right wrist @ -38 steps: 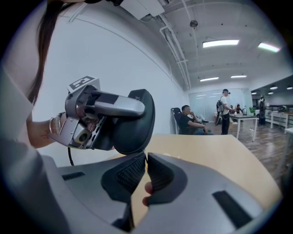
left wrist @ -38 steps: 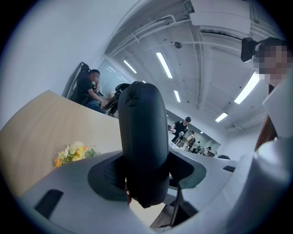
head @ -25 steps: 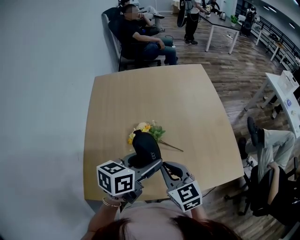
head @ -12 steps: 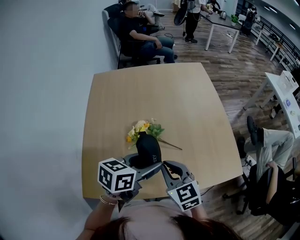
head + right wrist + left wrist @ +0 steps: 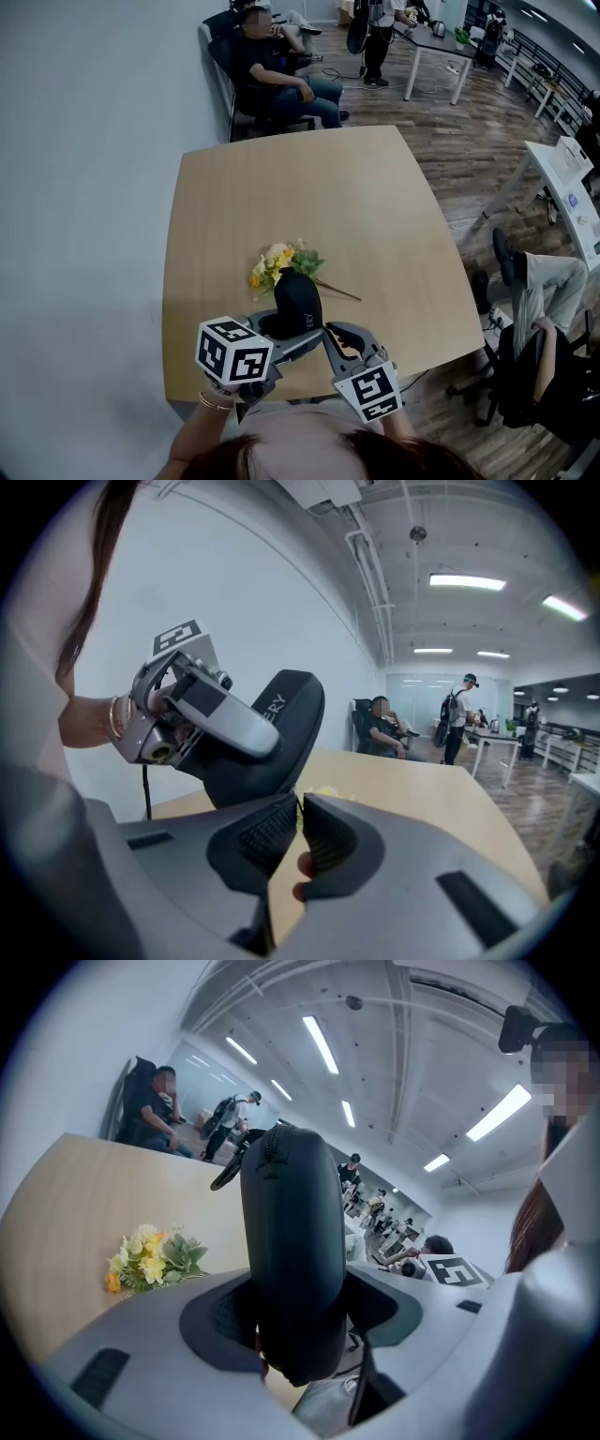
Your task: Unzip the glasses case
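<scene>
The left gripper (image 5: pixel 298 1316) squeezes the case (image 5: pixel 291 1241) low down and holds it up over the table (image 5: pixel 375 206), so the zip pull (image 5: pixel 228 1174) is free on top. The right gripper (image 5: pixel 300 817) sits beside it, closed and empty.

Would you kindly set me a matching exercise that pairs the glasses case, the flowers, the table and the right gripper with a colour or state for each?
Things:
1. glasses case
2. flowers
3. table
4. right gripper

Colours or states:
A. light wood
B. jaws drawn together
C. black, clamped in the left gripper
D. yellow and green, lying on the tabletop

Pairs: 1-C; 2-D; 3-A; 4-B
</scene>
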{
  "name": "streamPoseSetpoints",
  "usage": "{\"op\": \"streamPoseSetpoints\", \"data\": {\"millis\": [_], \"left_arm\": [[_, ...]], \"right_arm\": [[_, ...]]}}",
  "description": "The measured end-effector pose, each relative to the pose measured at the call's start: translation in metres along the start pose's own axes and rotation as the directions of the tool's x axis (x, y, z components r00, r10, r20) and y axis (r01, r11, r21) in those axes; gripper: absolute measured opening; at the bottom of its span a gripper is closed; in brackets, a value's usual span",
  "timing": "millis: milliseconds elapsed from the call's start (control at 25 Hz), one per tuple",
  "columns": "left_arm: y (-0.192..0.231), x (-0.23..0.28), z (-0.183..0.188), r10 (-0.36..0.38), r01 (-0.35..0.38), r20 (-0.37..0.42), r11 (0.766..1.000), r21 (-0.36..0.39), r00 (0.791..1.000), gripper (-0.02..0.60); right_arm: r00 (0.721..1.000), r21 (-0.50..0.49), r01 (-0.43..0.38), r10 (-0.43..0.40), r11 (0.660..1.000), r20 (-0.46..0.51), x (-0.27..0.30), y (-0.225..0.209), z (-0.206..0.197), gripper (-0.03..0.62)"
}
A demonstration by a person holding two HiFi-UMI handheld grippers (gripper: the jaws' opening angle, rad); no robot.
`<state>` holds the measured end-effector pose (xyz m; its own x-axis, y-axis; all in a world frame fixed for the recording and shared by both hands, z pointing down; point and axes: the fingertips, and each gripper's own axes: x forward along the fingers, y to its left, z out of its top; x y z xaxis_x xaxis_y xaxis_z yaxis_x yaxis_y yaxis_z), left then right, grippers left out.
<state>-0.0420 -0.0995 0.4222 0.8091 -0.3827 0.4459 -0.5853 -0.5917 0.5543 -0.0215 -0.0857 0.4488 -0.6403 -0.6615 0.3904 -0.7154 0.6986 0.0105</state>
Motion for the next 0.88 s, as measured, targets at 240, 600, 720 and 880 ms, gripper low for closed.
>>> {"op": "streamPoseSetpoints", "data": {"millis": [240,600,720,880], "left_arm": [[0.000,0.002,-0.005,-0.007,0.007,-0.028,1.000,0.014,1.000,0.265],[0.000,0.002,-0.010,-0.009,0.010,-0.050,1.000,0.025,0.999,0.265],[0.001,0.001,-0.011,-0.010,0.011,-0.062,1.000,0.026,0.998,0.265],[0.000,0.003,-0.014,-0.009,0.012,-0.080,0.999,0.032,0.997,0.265]], "right_arm": [[1.000,-0.003,0.009,-0.009,1.000,0.001,0.000,-0.001,0.000,0.021],[1.000,-0.014,0.019,-0.019,1.000,0.001,0.001,-0.002,0.001,0.021],[1.000,-0.016,0.019,-0.019,1.000,-0.001,0.002,-0.003,0.002,0.021],[1.000,-0.017,0.020,-0.020,1.000,-0.003,0.002,-0.004,0.003,0.021]]}}
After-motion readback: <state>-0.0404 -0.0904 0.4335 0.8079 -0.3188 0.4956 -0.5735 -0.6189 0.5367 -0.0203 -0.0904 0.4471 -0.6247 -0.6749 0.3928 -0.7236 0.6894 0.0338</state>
